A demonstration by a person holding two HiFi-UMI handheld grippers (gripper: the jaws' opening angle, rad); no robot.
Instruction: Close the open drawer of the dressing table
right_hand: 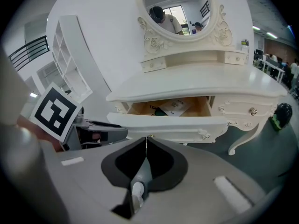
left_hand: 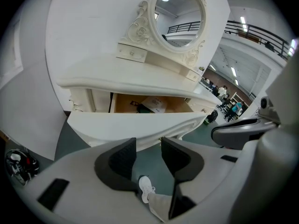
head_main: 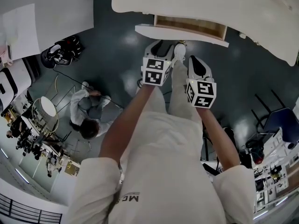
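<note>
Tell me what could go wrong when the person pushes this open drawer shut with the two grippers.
1. The paper lying in the drawer might catch under the tabletop and crumple.
2. The right gripper is shut to a narrow tip; it could slip on the curved drawer front.
3. The left gripper is open, so the front's edge might wedge between its jaws.

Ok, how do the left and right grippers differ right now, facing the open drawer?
The left gripper has its jaws apart, while the right gripper has its jaws shut together. In the head view the left gripper sits nearer the drawer front than the right gripper does. Shared: both hold nothing, both point at the open drawer, and neither appears to touch it.
</note>
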